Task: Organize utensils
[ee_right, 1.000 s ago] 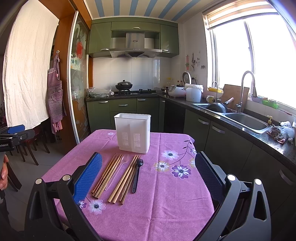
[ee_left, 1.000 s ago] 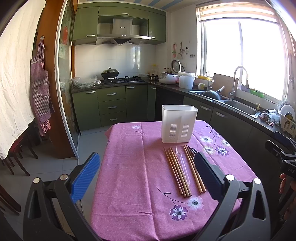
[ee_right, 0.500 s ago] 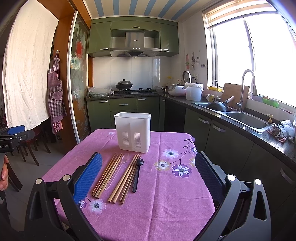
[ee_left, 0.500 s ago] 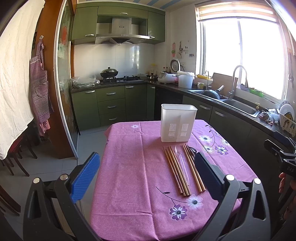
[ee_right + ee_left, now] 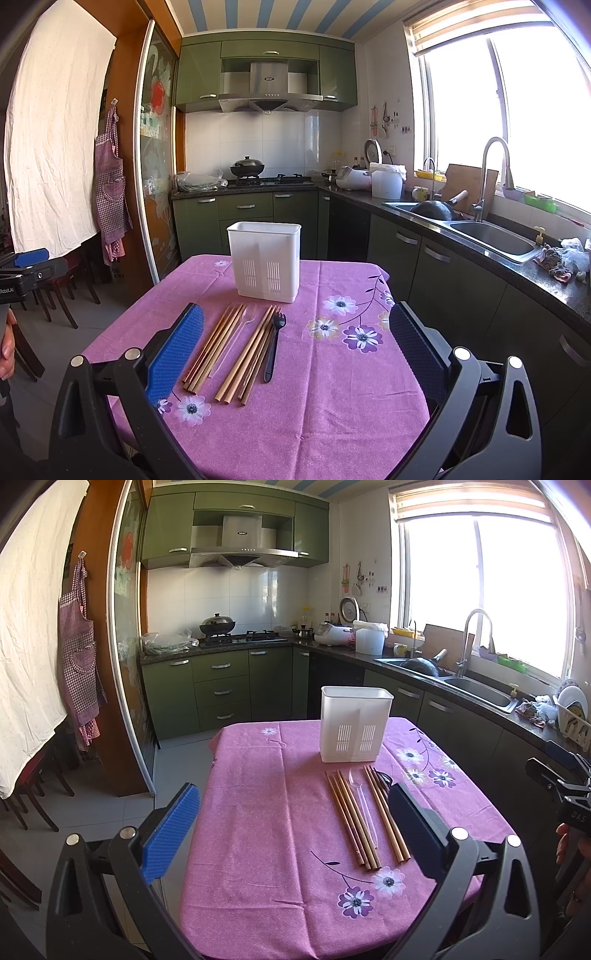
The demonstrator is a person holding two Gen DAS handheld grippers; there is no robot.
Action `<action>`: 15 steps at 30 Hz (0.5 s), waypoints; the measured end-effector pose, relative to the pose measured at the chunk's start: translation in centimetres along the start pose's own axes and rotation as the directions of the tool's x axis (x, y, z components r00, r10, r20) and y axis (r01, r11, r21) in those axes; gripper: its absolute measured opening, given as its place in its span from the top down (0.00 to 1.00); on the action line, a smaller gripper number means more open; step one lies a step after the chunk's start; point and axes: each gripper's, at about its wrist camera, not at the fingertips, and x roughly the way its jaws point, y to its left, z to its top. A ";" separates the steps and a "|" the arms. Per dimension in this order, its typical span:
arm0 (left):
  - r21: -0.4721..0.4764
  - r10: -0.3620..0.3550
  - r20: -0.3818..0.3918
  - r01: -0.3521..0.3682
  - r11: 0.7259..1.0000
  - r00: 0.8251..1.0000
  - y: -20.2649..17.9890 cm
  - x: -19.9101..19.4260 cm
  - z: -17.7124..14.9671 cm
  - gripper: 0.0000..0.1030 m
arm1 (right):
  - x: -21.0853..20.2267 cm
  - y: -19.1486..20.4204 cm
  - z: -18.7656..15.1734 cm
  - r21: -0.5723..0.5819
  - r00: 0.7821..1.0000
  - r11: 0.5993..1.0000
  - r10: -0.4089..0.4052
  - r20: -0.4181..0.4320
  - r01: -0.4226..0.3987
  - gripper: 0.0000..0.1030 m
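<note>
On the table [image 5: 332, 424] with its pink flowered cloth, nothing has shifted in the last second. Utensils and holder lie just as they did, and both views have barely drifted, so the sorting has not begun.

Biggest piece first: the tall white plastic utensil holder [image 5: 264, 258] with slotted walls stands upright at the far middle of the cloth and shows nothing sticking out of it. Just in front of the holder, towards the cameras, come the two bundles of long brown wooden chopsticks [image 5: 218, 345], lying flat side by side. Between the bundles rests a clear plastic spoon [image 5: 236, 332], bowl pointing at the holder. Beside the right-hand bundle lies a small black plastic fork [image 5: 274, 343], tines towards the holder too; in the left wrist view it is mostly hidden behind a finger.

Now the tools. The left gripper [image 5: 291, 830] hangs well short of the holder, jaws wide apart and empty. The right gripper [image 5: 295, 354] does the same, jaws spread, holding nothing, the utensil row lying between its blue pads [image 5: 177, 350].

By my reckoning every utensil awaits its pick, and the first grasp is the step in hand.
</note>
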 end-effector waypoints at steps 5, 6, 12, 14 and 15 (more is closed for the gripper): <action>-0.001 -0.003 0.000 0.003 1.000 1.000 0.0 0.0 0.0 0.06 | 0.0 0.0 0.0 0.000 1.000 1.000 -0.001 0.000 0.001 0.04; -0.001 -0.001 0.001 0.001 1.000 1.000 0.0 0.0 0.0 0.06 | 0.0 0.0 0.0 0.000 1.000 1.000 0.000 0.000 0.000 0.04; 0.000 -0.003 -0.001 0.003 1.000 1.000 0.0 0.0 -0.1 0.06 | 0.1 0.0 0.0 0.000 1.000 1.000 0.001 -0.001 -0.001 0.04; 0.002 -0.004 -0.001 0.004 1.000 1.000 0.0 -0.1 -0.1 0.06 | 0.1 0.0 0.0 -0.001 1.000 1.000 0.000 -0.001 0.000 0.04; 0.002 -0.004 -0.001 0.004 1.000 1.000 -0.1 -0.1 -0.1 0.06 | 0.0 0.0 0.0 0.000 1.000 1.000 0.000 -0.001 0.000 0.04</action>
